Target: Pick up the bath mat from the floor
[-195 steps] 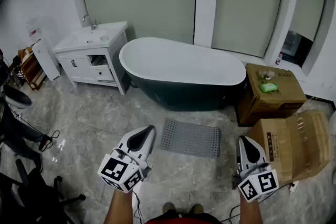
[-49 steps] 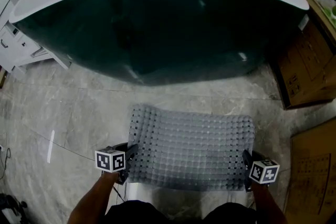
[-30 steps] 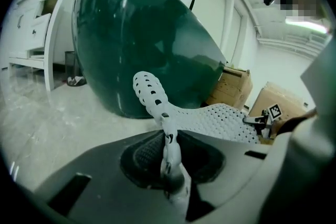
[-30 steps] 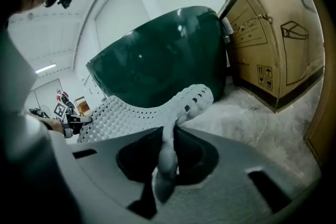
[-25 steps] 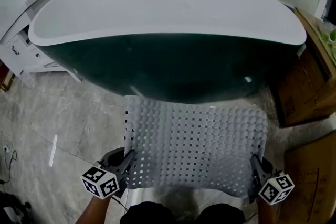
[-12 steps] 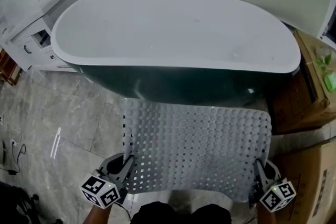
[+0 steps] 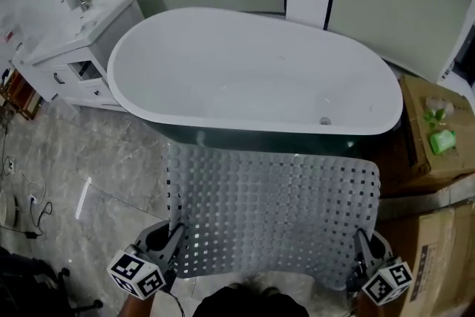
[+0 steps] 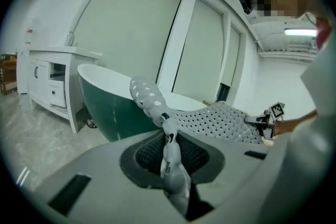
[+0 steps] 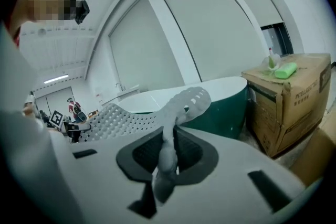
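Note:
The grey perforated bath mat (image 7: 273, 213) hangs lifted off the floor, stretched out flat in front of the bathtub (image 7: 252, 78). My left gripper (image 7: 172, 243) is shut on the mat's near left corner. My right gripper (image 7: 361, 247) is shut on its near right corner. In the left gripper view the mat's edge (image 8: 157, 107) is pinched between the jaws and the sheet runs off to the right. In the right gripper view the mat's corner (image 9: 181, 107) curls up out of the jaws, with the sheet spreading left.
A white vanity with a tap (image 7: 83, 33) stands left of the tub. Cardboard boxes (image 7: 432, 137) sit to the right, one carrying green items (image 7: 441, 139). Marble floor (image 7: 82, 159) lies at the left, with cables (image 7: 30, 211) near the left edge.
Both grippers have risen with the mat, which has come fully off the floor; the view has tilted up, showing the tub's inside.

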